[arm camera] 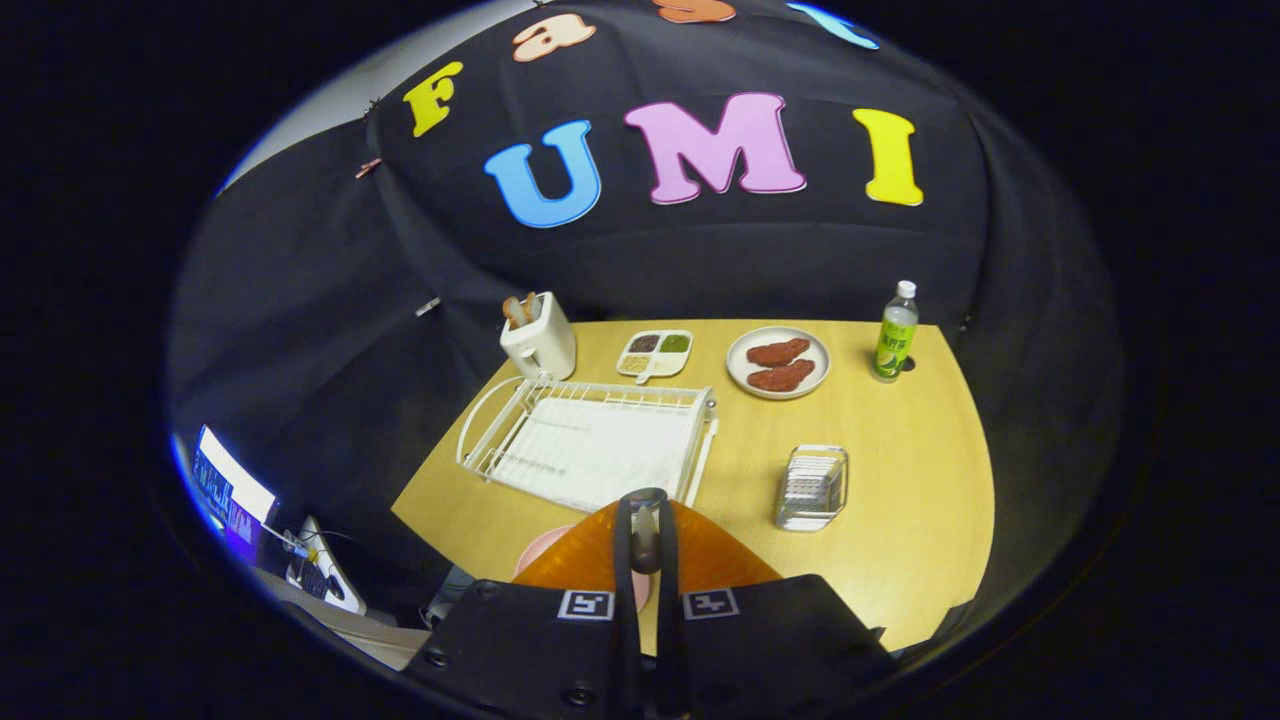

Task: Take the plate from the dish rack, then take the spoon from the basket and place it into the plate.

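Gripper fingers are pressed nearly together, pinching a small dark upright piece between the tips, probably the spoon handle, can't tell for sure. Fingers hang above the near edge of the table. Pink plate lies flat on the table right under the fingers, mostly hidden by them, only its left rim visible. Just beyond the tips is the white wire rack, no dishes in it, white drain mat inside. Right of the rack, well apart from it, sits the clear basket; contents can't be made out. Behind the rack at the far left corner is a white toaster with bread sticking out the top. Next to it a divided tray with small portions in its compartments. Further right a white dish holding two reddish-brown pieces. Green-labelled bottle stands upright at the far right corner. Off the table, low on the left, a lit screen and some cables.
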